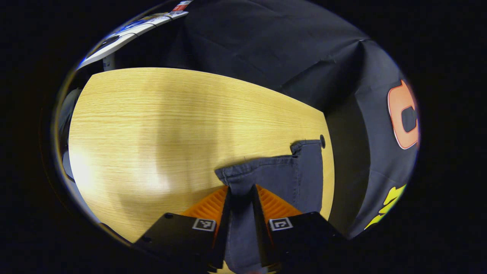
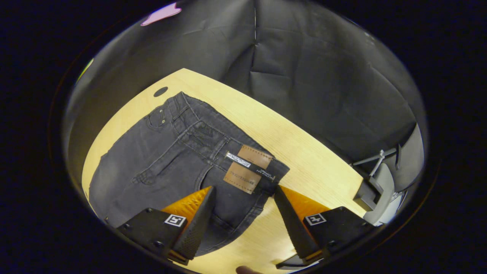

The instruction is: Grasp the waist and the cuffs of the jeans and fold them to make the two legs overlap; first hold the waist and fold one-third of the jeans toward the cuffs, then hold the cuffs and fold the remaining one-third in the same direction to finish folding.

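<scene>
Dark grey jeans lie flat on the wooden table (image 1: 152, 125). In the left gripper view, the cuff end of the jeans (image 1: 289, 175) reaches toward the table's right edge, and my left gripper (image 1: 241, 189) is shut on the fabric, a strip of denim pinched between both fingers. In the right gripper view, the waist end of the jeans (image 2: 152, 160) shows its back pockets and a brown leather patch (image 2: 247, 167). My right gripper (image 2: 243, 189) hangs open just above the waistband, one finger over the denim and the other at the waist's edge over the table (image 2: 304, 160).
A round cable hole (image 2: 160, 91) sits in the table near the far corner beside the jeans, also visible as the hole (image 1: 322, 141) by the cuffs. The black cloth wall closes in behind the table. A grey metal stand (image 2: 376, 179) stands off the table's right end.
</scene>
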Tool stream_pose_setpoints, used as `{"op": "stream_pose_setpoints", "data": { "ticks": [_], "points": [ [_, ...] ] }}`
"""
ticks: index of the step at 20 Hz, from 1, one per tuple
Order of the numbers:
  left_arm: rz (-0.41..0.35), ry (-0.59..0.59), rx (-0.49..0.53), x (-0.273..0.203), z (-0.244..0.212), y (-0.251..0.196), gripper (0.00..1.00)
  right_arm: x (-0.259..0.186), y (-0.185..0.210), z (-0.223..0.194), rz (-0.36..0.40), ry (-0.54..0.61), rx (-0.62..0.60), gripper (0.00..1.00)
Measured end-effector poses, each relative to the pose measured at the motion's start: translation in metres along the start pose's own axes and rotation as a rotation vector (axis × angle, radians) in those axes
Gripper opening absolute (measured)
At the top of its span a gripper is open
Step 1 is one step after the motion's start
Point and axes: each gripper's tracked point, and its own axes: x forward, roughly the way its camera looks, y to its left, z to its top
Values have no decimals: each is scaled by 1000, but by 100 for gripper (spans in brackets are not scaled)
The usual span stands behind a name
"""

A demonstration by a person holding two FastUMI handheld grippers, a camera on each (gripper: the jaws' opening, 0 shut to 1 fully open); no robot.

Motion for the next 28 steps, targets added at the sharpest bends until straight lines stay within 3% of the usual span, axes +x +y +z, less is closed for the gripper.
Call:
{"op": "stream_pose_setpoints", "data": {
  "ticks": [2,3,4,5,6,7,10,11,17,22,25,28],
  "points": [
    [-15,11,1,4,0,-3,19,1,-8,2,-25,15,22,73],
    [-23,17,-2,5,-1,-5,17,-2,-6,3,-14,23,20,61],
    [-31,23,-5,5,0,-6,12,0,-5,3,5,40,49,63],
    [-36,30,-6,6,-1,-6,10,1,-3,8,17,39,72,23],
    [-40,42,-3,6,-3,-7,7,4,-1,4,44,73,107,23],
    [-41,56,-2,3,-5,-6,6,2,1,6,73,81,145,9],
    [-66,91,0,-11,-12,-10,4,-2,2,8,178,134,291,12],
    [-73,97,-3,-16,-14,-12,4,-5,2,9,203,151,329,1],
    [-124,151,-67,-50,-16,-46,4,-36,15,28,354,228,529,4],
    [-147,202,-271,-60,3,-86,4,-83,47,64,443,342,654,4],
    [-128,207,-393,-57,23,-105,4,-87,69,98,467,390,688,4],
    [-132,211,-440,-47,39,-138,4,-86,98,134,488,412,701,4]
  ]
}}
